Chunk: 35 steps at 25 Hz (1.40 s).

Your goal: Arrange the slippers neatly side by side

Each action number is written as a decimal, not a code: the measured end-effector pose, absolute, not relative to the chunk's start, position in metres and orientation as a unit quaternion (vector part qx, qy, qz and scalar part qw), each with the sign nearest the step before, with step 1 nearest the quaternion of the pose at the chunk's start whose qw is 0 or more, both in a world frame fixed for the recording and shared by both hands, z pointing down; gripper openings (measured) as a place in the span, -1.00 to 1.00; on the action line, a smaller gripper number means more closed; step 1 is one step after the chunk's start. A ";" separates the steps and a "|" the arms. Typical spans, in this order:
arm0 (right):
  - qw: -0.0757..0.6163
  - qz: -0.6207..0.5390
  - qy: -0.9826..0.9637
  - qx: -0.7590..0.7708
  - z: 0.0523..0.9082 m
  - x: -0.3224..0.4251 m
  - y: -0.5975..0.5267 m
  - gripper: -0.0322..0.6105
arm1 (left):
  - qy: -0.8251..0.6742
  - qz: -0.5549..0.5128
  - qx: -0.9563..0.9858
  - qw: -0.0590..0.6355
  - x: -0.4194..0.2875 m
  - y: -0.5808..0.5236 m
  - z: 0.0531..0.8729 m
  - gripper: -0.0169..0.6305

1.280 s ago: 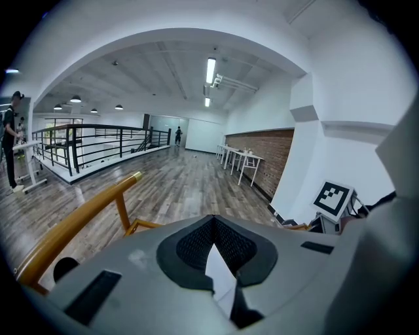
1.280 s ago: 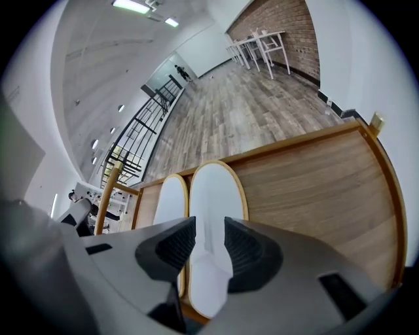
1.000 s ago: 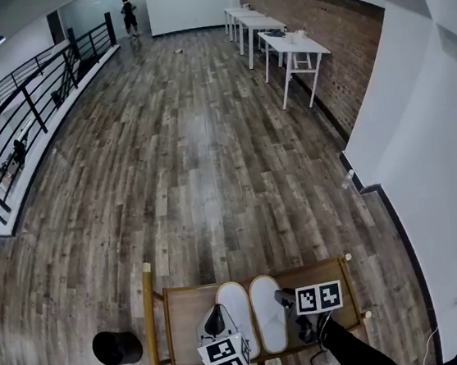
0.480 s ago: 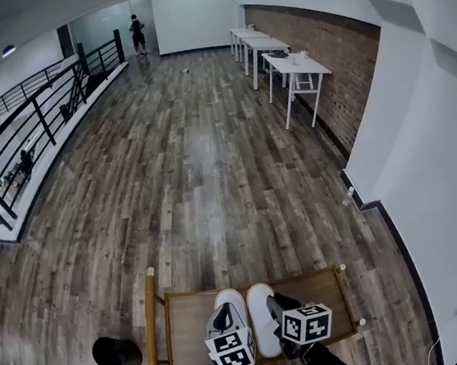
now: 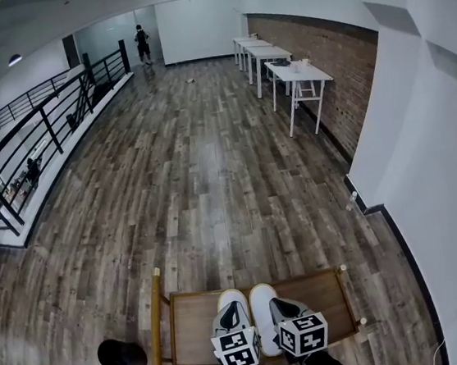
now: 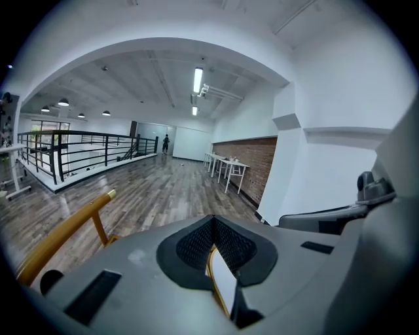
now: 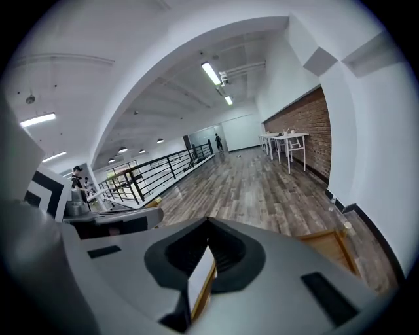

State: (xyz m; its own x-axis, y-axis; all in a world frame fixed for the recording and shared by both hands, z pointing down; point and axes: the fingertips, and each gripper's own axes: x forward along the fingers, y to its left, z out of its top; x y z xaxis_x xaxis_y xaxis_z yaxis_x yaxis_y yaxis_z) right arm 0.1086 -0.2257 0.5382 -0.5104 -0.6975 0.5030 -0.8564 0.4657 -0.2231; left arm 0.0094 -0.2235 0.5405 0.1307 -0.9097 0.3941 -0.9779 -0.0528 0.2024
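Left gripper [image 5: 227, 314] and right gripper [image 5: 281, 308] hide the slippers' [image 5: 260, 296] near ends

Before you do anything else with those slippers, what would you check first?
1. left slipper beside right slipper on the tray: ok.
2. toes level: ok.
3. heels level: cannot tell, the left gripper covers one.
4. left gripper shut and empty: ok.
5. right gripper just closed on nothing: ok.
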 end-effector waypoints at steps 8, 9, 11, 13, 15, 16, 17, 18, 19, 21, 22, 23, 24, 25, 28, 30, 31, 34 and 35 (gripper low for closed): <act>0.184 0.222 -0.833 0.472 0.543 0.118 -0.219 -0.90 | -0.655 0.094 0.716 0.223 0.006 -0.208 0.552 -0.94; 0.185 0.223 -0.833 0.471 0.544 0.119 -0.218 -0.90 | -0.655 0.095 0.715 0.224 0.006 -0.206 0.553 -0.94; 0.187 0.223 -0.833 0.470 0.545 0.119 -0.216 -0.90 | -0.654 0.099 0.715 0.225 0.007 -0.203 0.555 -0.94; 0.187 0.221 -0.835 0.469 0.544 0.118 -0.216 -0.90 | -0.654 0.102 0.716 0.223 0.008 -0.202 0.556 -0.94; 0.181 0.221 -0.835 0.469 0.542 0.118 -0.217 -0.90 | -0.653 0.103 0.717 0.221 0.009 -0.202 0.555 -0.94; 0.178 0.222 -0.836 0.470 0.542 0.118 -0.217 -0.90 | -0.653 0.103 0.717 0.220 0.010 -0.202 0.555 -0.94; 0.177 0.222 -0.836 0.469 0.542 0.119 -0.217 -0.90 | -0.653 0.103 0.717 0.220 0.010 -0.201 0.555 -0.94; 0.176 0.222 -0.836 0.469 0.542 0.119 -0.217 -0.90 | -0.653 0.104 0.717 0.219 0.011 -0.201 0.555 -0.94; 0.176 0.221 -0.837 0.469 0.542 0.120 -0.217 -0.90 | -0.654 0.105 0.717 0.219 0.011 -0.200 0.556 -0.94; 0.177 0.218 -0.837 0.469 0.542 0.120 -0.216 -0.90 | -0.654 0.105 0.716 0.219 0.010 -0.199 0.556 -0.94; 0.178 0.217 -0.838 0.469 0.542 0.119 -0.216 -0.90 | -0.654 0.105 0.716 0.218 0.010 -0.199 0.557 -0.94; 0.178 0.215 -0.838 0.469 0.542 0.119 -0.215 -0.90 | -0.654 0.105 0.717 0.218 0.009 -0.199 0.557 -0.94; 0.178 0.214 -0.838 0.470 0.542 0.118 -0.215 -0.90 | -0.654 0.105 0.717 0.218 0.009 -0.198 0.557 -0.94; 0.179 0.213 -0.837 0.470 0.541 0.118 -0.215 -0.90 | -0.654 0.104 0.717 0.217 0.008 -0.198 0.556 -0.94; 0.181 0.212 -0.838 0.470 0.540 0.118 -0.213 -0.90 | -0.655 0.103 0.717 0.217 0.009 -0.197 0.554 -0.94; 0.181 0.211 -0.838 0.470 0.539 0.119 -0.213 -0.90 | -0.655 0.102 0.716 0.218 0.010 -0.197 0.553 -0.94; 0.181 0.211 -0.838 0.470 0.539 0.119 -0.213 -0.90 | -0.655 0.102 0.717 0.218 0.011 -0.196 0.553 -0.94; 0.181 0.212 -0.836 0.471 0.541 0.119 -0.212 -0.90 | -0.654 0.100 0.717 0.219 0.011 -0.195 0.554 -0.94; 0.181 0.213 -0.836 0.472 0.541 0.119 -0.212 -0.90 | -0.654 0.100 0.717 0.219 0.011 -0.194 0.555 -0.94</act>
